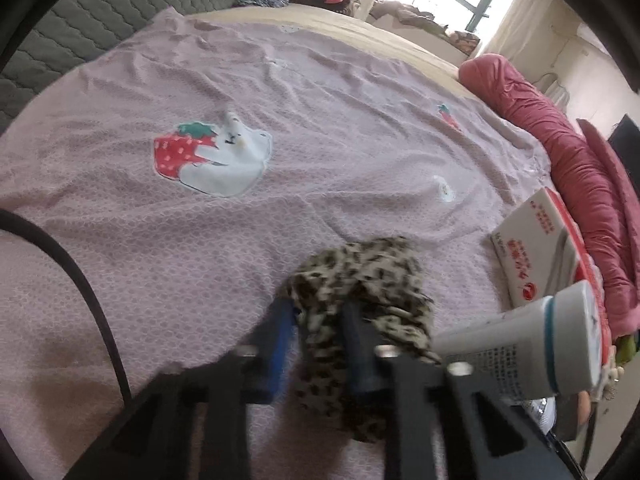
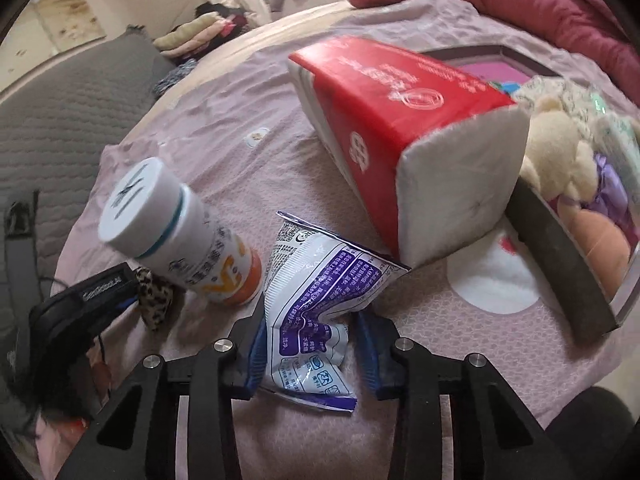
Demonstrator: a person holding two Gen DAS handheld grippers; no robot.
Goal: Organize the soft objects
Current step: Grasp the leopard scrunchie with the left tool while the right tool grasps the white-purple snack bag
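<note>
Currently we have both grippers down on the bed [image 1: 168, 240], each pinching its own item. Left gripper [image 1: 320, 320] is pressed together on the leopard-print cloth [image 1: 360, 280], bunched between its blue pads, so it should lift as one wad. Right gripper [image 2: 312, 332] is clamped on the crumpled white-and-purple snack packet [image 2: 316, 300], gripped at its lower end. White bottle [image 2: 180, 232] lies just beside the packet, red tissue pack [image 2: 396, 128] behind it. Grey bin [image 2: 560, 248] with the plush bear [image 2: 560, 160] sits to the right, likely the drop-off for soft items.
</note>
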